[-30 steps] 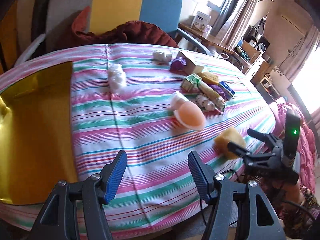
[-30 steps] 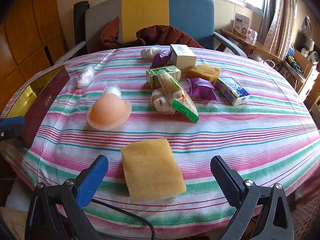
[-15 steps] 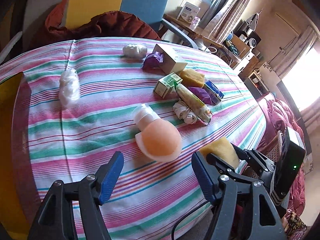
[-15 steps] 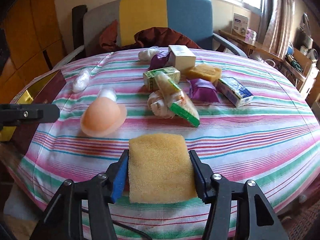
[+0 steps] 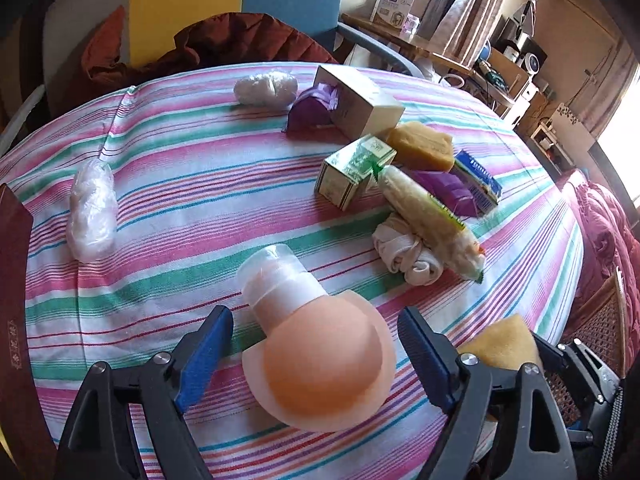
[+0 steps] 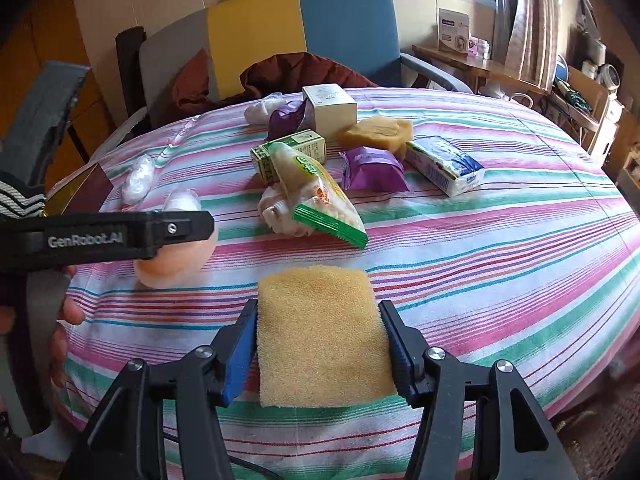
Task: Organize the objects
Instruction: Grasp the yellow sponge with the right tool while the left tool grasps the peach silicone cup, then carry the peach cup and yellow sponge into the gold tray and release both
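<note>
My right gripper (image 6: pixel 320 344) is shut on a yellow sponge (image 6: pixel 322 332) at the near edge of the striped table; the sponge also shows in the left wrist view (image 5: pixel 500 346). My left gripper (image 5: pixel 316 352) is open, its jaws on either side of a peach silicone bottle (image 5: pixel 320 372) with a clear cap, apart from it. The bottle is partly hidden behind the left gripper in the right wrist view (image 6: pixel 176 264). A dark red box (image 5: pixel 12 300) with a gold inside lies at the left edge.
Mid-table lie a green box (image 6: pixel 288 152), a snack packet (image 6: pixel 320 196), rolled white cloth (image 5: pixel 408 252), purple pouches (image 6: pixel 372 168), a second sponge (image 6: pixel 376 130), a tissue pack (image 6: pixel 444 164), a white box (image 6: pixel 330 108) and plastic-wrapped bundles (image 5: pixel 92 208). A chair (image 6: pixel 256 28) stands behind.
My right gripper closed on the yellow sponge. My left gripper moved right and forward from the gold box until its open jaws flank the peach bottle.
</note>
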### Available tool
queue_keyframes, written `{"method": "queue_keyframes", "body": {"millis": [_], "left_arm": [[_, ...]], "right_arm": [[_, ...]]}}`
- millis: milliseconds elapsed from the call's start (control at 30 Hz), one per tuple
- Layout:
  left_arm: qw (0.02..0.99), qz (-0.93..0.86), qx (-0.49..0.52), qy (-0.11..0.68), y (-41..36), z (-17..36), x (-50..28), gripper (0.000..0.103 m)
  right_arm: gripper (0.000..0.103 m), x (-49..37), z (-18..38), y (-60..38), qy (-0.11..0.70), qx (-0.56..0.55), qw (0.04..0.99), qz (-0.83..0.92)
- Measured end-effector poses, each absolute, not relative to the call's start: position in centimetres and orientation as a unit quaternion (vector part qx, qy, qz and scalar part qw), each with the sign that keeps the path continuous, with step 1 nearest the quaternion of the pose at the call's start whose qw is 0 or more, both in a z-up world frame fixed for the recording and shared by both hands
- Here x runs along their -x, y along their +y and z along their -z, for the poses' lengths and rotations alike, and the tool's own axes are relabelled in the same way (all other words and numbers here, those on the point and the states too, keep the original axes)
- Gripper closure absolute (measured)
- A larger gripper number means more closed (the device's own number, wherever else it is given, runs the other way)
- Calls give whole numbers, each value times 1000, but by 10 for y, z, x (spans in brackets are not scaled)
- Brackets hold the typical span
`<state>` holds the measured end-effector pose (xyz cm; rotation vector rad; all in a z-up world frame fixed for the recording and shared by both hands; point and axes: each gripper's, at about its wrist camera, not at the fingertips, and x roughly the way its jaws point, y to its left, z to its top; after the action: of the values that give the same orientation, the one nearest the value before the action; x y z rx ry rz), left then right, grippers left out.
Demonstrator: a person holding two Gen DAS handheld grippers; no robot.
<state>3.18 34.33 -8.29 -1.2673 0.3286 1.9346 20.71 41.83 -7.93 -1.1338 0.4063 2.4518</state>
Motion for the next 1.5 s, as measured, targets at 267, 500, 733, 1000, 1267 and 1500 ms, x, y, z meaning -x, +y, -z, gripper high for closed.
{"method": "queue_keyframes", "body": {"millis": [267, 500, 733, 1000, 1267, 1500], "left_arm": [[419, -773, 450, 156, 331, 86, -43, 37], [433, -770, 455, 113, 306, 81, -41, 43], [425, -783, 445, 95, 268, 70, -42, 43], [412, -805, 424, 50, 217, 42, -36, 43], [371, -836, 405, 3, 153, 18, -21, 43], [301, -854, 423, -33, 90, 27, 7, 43]], "right_arm": [[43, -208, 84, 419, 154, 407, 201, -878], [44, -206, 82, 413, 153, 401, 192, -882], [44, -194, 80, 395, 148, 403, 170, -887], [44, -174, 79, 368, 146, 406, 148, -890], [44, -151, 68, 338, 116, 407, 114, -899], [44, -126, 48, 309, 90, 390, 77, -913]]}}
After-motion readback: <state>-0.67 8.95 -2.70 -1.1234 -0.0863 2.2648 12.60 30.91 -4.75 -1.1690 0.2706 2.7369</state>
